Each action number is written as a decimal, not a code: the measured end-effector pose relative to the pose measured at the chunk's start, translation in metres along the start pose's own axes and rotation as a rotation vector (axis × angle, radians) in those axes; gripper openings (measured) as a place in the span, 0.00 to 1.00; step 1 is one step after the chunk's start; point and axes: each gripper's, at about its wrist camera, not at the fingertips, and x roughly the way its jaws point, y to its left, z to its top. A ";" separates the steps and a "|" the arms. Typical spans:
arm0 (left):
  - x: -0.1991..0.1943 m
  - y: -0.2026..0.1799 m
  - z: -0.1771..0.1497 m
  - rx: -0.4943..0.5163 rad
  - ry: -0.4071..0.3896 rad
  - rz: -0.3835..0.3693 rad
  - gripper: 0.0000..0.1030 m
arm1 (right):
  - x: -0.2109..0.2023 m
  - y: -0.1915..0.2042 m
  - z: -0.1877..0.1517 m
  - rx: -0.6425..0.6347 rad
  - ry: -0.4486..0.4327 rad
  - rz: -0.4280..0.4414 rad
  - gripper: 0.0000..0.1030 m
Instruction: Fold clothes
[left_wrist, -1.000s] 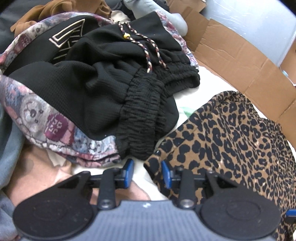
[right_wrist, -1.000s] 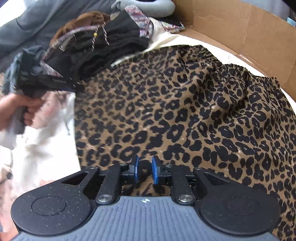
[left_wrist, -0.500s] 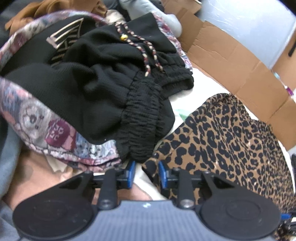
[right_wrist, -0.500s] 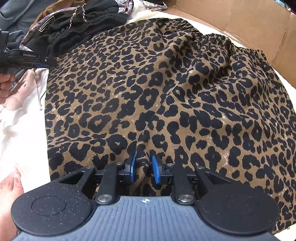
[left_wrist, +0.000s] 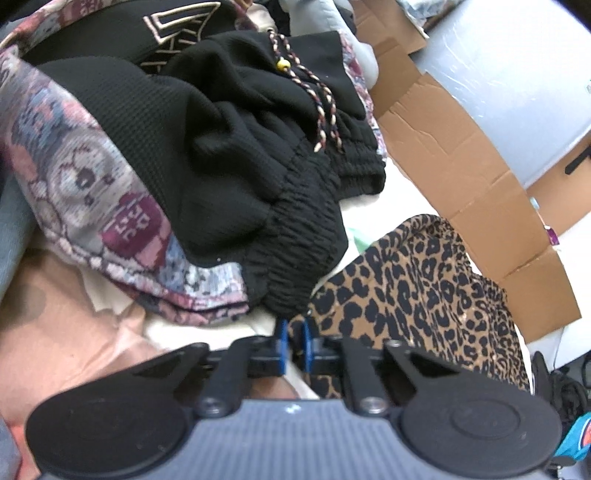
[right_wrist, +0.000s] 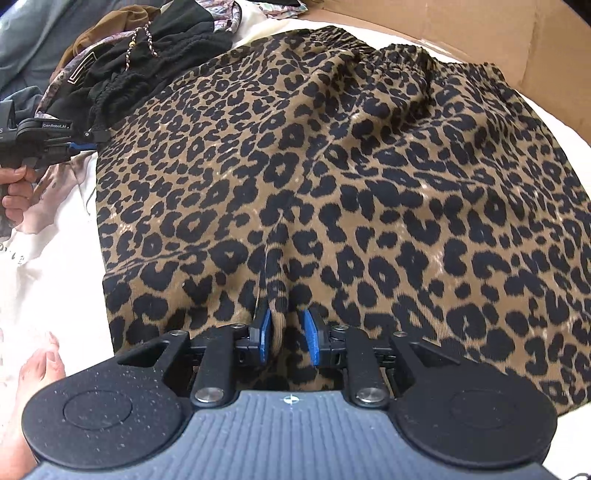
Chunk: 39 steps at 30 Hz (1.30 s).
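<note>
Left gripper (left_wrist: 294, 345) jaws just snapped closed, pinching the near-left corner of the leopard-print skirt (right_wrist: 332, 184); thin fabric edge between the blue pads. Right gripper (right_wrist: 286, 336) jaws partly apart, a raised ridge of the same skirt's hem bunched between them and touching the left pad; whether the pinch is firm, can't tell from this view.

Skirt spread mostly flat on the white sheet (right_wrist: 48, 280), elastic waistband at the far end near the cardboard wall (right_wrist: 461, 33). Pile of unfolded clothes just beside the skirt's left edge: black drawstring shorts (left_wrist: 266, 158) on top of a patterned knit garment (left_wrist: 74, 177), shorts' waistband nearly touching the gripped corner.

Step, as judged: taking hold of the hem end at two points, ahead of the first fold. Nothing folded yet.

Next move likely needs: right jaws fully closed on the hem ridge, then both grippers lifted together and carried toward the waistband, keeping the hem taut between them. Watch for snagging the black shorts with the left gripper, and for the right pinch slipping off the ridge.
</note>
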 end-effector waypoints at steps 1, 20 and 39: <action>-0.002 -0.002 0.001 0.009 -0.003 0.002 0.04 | -0.002 -0.001 -0.001 0.003 0.002 0.004 0.26; -0.019 -0.012 0.016 0.056 -0.006 -0.008 0.03 | -0.066 -0.144 -0.046 0.307 -0.083 -0.306 0.34; -0.012 -0.020 0.019 0.083 0.034 0.051 0.03 | -0.069 -0.223 -0.080 0.462 -0.148 -0.389 0.40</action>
